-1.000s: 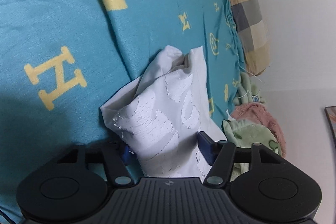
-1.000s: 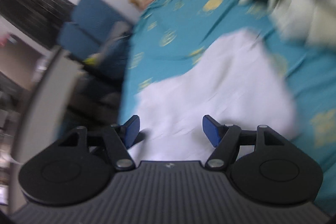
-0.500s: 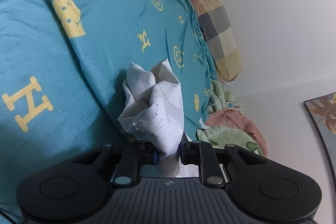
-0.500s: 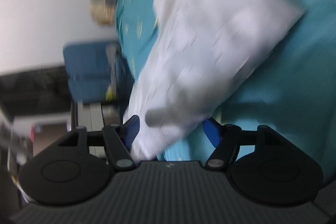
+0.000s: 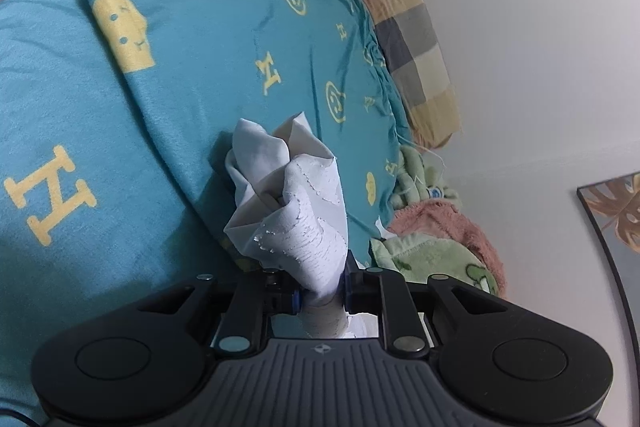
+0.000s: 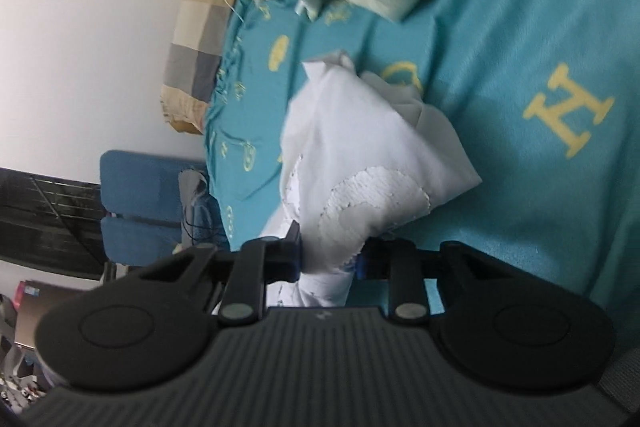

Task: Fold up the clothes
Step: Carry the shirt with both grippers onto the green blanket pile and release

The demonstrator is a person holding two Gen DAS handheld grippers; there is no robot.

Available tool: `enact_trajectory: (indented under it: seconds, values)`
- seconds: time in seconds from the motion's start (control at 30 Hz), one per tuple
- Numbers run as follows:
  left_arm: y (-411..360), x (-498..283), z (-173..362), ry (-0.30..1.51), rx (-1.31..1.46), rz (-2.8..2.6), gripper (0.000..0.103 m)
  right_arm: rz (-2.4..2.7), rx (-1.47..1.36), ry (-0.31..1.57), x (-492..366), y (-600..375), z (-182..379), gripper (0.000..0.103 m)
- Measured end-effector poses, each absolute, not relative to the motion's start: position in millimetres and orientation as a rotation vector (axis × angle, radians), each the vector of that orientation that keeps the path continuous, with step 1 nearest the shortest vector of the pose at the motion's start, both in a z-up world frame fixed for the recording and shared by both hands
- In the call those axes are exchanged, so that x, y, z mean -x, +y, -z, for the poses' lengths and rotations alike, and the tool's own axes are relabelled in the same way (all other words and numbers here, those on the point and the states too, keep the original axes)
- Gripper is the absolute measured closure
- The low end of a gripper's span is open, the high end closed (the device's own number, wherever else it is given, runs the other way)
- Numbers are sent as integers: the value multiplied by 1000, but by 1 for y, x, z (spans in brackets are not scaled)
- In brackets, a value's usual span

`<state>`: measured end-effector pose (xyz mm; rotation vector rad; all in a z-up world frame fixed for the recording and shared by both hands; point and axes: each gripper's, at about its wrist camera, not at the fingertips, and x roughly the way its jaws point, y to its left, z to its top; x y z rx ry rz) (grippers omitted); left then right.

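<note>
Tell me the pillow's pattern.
Checked pillow: grey, yellow and peach squares, clearest in the left wrist view.

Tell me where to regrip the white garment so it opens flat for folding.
Both grippers, left and right, pinch the white garment in bunched fabric. Probably regrip the free pointed corners at its far end, coming in from above the teal blanket; those edges stand clear and single-layered.

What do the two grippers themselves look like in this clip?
Both look alike. The left gripper and right gripper each have a dark grey ribbed body with a small round logo, two matte black rounded lobes with circular discs, black linkage bars with silver pivot pins, and blue-padded fingers. No cables, sleeves or hands show.
</note>
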<state>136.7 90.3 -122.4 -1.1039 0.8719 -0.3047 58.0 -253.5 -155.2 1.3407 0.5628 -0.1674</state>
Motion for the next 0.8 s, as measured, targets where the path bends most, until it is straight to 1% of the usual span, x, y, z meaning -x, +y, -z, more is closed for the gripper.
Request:
enact_trajectory:
  seconds: [0.07, 0.2, 0.3, 0.47, 0.6, 0.7, 0.8]
  values:
    - [89, -134, 109, 884, 1104, 321, 84, 163, -1330, 537, -52, -258, 140, 77]
    - [50, -140, 62, 898, 1052, 380, 84, 147, -1320, 452, -47, -282, 99, 77]
    - [20, -145, 26, 908, 1012, 424, 84, 144, -1309, 392, -44, -321, 62, 77]
    - [-74, -185, -41, 876, 971, 546, 84, 148, -1235, 296, -55, -407, -13, 77]
    - [-160, -221, -92, 831, 952, 651, 84, 150, -1110, 180, -69, -479, -79, 77]
    - [-221, -249, -115, 800, 967, 741, 84, 171, -956, 72, -73, -522, -122, 77]
    - [-273, -265, -118, 768, 956, 810, 84, 205, -863, 13, -75, -557, -143, 77]
